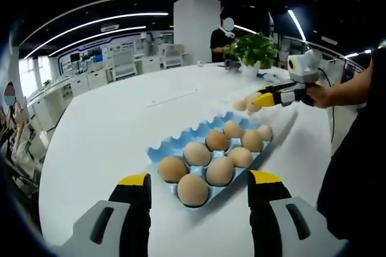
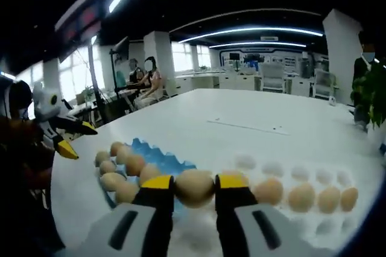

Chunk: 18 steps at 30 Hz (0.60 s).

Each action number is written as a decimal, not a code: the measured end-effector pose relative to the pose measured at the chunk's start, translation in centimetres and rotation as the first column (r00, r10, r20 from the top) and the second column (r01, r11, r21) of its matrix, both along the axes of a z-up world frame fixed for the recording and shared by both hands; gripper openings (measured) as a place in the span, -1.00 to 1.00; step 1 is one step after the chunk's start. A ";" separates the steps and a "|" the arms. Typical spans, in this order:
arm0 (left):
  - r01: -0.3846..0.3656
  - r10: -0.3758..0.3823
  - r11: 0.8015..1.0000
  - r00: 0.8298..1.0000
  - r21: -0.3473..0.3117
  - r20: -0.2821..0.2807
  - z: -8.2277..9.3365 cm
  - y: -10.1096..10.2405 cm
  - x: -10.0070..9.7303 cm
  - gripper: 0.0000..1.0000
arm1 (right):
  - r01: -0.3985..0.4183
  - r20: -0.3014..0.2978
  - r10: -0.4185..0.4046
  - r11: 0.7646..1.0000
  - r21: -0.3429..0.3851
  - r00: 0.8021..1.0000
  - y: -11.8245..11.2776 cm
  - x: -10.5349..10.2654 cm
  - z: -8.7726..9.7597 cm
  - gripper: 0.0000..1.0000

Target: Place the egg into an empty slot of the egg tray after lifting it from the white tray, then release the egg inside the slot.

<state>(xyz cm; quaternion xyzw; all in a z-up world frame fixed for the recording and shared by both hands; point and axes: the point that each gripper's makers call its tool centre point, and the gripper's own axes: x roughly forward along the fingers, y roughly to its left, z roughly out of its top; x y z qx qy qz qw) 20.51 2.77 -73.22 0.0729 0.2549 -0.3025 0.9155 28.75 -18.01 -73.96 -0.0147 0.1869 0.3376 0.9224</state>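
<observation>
A blue egg tray (image 1: 175, 144) lies on the white table and holds several brown eggs (image 1: 211, 154); some far slots are bare. My left gripper (image 1: 200, 180) hovers just in front of it, open, with nothing between its jaws. My right gripper (image 2: 194, 183) is shut on a brown egg (image 2: 194, 192), a little above the white tray (image 2: 272, 168). That tray carries three more eggs (image 2: 313, 198) on its right side. From the right gripper view the blue tray (image 2: 161, 159) lies to the left. From the left gripper view the right gripper (image 1: 260, 100) hangs beyond the blue tray's far end.
A hand and dark sleeve (image 1: 350, 91) hold the right gripper. A potted plant (image 1: 253, 49) stands at the far side of the table. A person (image 1: 220, 40) stands behind it, and others sit by the windows (image 2: 148, 82). The table (image 1: 120, 118) is wide and bare to the left.
</observation>
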 end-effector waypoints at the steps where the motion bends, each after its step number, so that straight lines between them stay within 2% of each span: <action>1: -0.001 0.001 1.000 1.000 -0.002 0.000 0.0 0.0 0.0 0.30 | -0.014 -0.009 0.014 1.000 0.001 1.000 0.5 0.0 -0.1 -0.49; 3: -0.003 0.003 1.000 1.000 -0.002 0.001 0.0 0.0 0.0 0.31 | -0.026 -0.004 0.026 1.000 -0.004 1.000 1.0 0.1 -0.3 -0.49; 18: -0.004 0.004 1.000 1.000 -0.004 -0.003 -0.1 -0.2 -0.1 0.30 | -0.086 -0.084 0.084 0.996 -0.018 0.993 2.9 -0.6 -2.8 -0.48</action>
